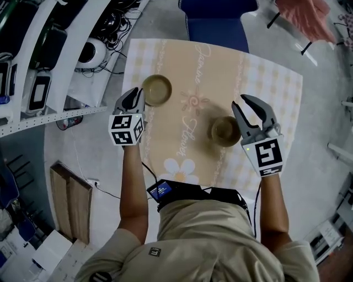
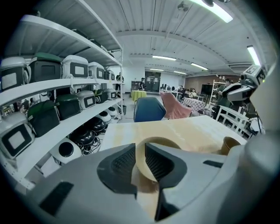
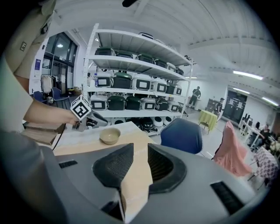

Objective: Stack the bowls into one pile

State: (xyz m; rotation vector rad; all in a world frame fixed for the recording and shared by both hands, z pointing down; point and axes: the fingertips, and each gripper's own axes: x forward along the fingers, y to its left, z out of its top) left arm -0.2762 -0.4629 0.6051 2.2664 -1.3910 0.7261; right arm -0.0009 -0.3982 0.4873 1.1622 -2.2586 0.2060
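Two olive-tan bowls stand apart on a beige patterned cloth (image 1: 265, 82). The left bowl (image 1: 158, 90) (image 2: 162, 140) (image 3: 109, 136) sits toward the far left. My left gripper (image 1: 138, 91) (image 2: 140, 146) has its tips at that bowl's left rim, and the bowl's left side shows through the narrow gap between its jaws. The right bowl (image 1: 223, 131) (image 2: 230, 145) is nearer me. My right gripper (image 1: 239, 101) (image 3: 140, 146) lies along its right edge, slightly open. Only cloth shows between its jaws, and its left jaw hides the bowl in the right gripper view.
White shelves (image 1: 55, 55) (image 2: 65, 74) full of rice cookers run along the table's left side. A blue chair (image 1: 218, 22) (image 2: 148, 109) stands at the far edge, with a pink cloth (image 1: 309, 16) beyond it. Wooden boards (image 1: 71, 198) lie on the floor at the left.
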